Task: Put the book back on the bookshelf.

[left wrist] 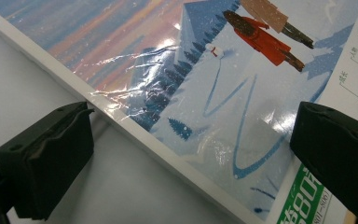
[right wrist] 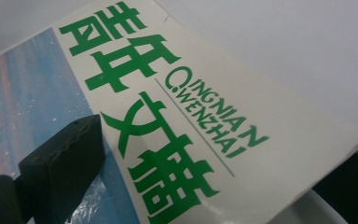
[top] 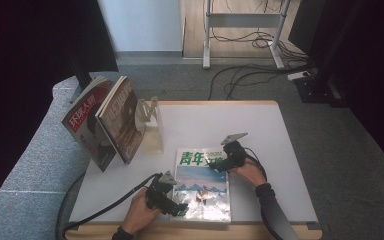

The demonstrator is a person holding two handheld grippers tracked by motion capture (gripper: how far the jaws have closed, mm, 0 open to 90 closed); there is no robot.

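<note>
A magazine (top: 202, 185) with a green title and a snowy blue cover lies flat near the white table's (top: 230, 122) front edge. My left gripper (top: 176, 206) is at its lower left corner. In the left gripper view, the left gripper (left wrist: 191, 158) is open, its jaws wide apart astride the magazine's (left wrist: 223, 93) white edge, one over the table and one over the cover. My right gripper (top: 216, 163) sits at the magazine's upper right. It is open (right wrist: 205, 186): one jaw lies over the cover (right wrist: 168, 116), the other is partly hidden behind the page's corner.
Two magazines, one with a red title (top: 85, 127) and one brown (top: 122, 117), lean upright in a pale stand (top: 150, 127) at the table's back left. Beyond the table are grey carpet, floor cables (top: 250, 75) and a desk frame (top: 207, 35).
</note>
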